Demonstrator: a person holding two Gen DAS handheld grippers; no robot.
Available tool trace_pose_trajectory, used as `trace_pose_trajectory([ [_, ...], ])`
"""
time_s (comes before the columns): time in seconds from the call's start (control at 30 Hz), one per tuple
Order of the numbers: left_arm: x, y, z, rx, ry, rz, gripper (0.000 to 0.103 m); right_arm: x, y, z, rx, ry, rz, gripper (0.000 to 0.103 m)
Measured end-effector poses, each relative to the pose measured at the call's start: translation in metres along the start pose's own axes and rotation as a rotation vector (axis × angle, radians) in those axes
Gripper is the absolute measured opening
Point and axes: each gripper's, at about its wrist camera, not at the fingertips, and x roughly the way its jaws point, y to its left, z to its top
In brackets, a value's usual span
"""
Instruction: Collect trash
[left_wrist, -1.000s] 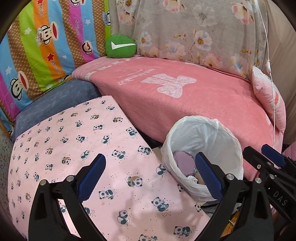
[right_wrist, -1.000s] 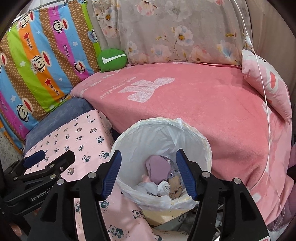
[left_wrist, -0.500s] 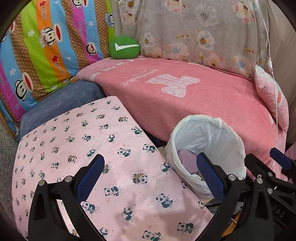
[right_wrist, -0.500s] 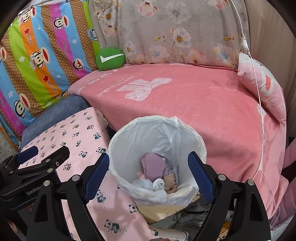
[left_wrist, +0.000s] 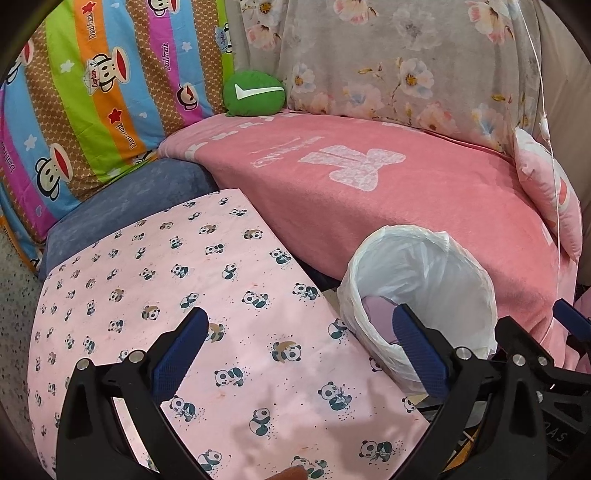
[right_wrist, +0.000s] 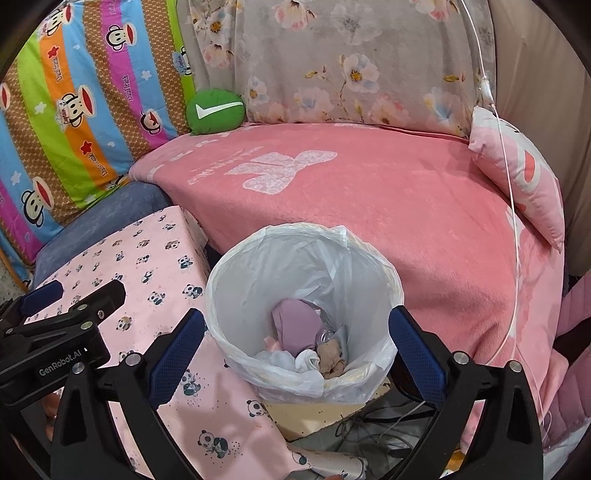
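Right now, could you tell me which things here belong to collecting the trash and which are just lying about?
Part of the job:
- bin lined with a white bag
- trash inside it
- left gripper, open, empty
- right gripper, open, empty

Just lying about:
- green cushion
- pink pillow
- pink blanket
- panda cloth

— What colours did you have in front of you?
— You had a pink panda-print cloth (left_wrist: 229, 295), a pink blanket (right_wrist: 369, 206) with a pale bow, a white bin liner (right_wrist: 306, 258) and blue pads (right_wrist: 177, 354).
— And behind?
— A rainbow-striped monkey quilt (left_wrist: 92, 92), a grey floral sheet (right_wrist: 351, 62) and a green cushion (left_wrist: 255, 94) with a white tick.
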Motion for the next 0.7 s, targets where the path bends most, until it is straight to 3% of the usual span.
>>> trace_pose_trajectory([
  [0.7, 0.0061, -0.0054, -0.0095, -0.023, 0.029, 0.026, 0.096, 0.0039, -0.0081, -0.0074, -0.019, 0.026, -0.035, 0.098],
])
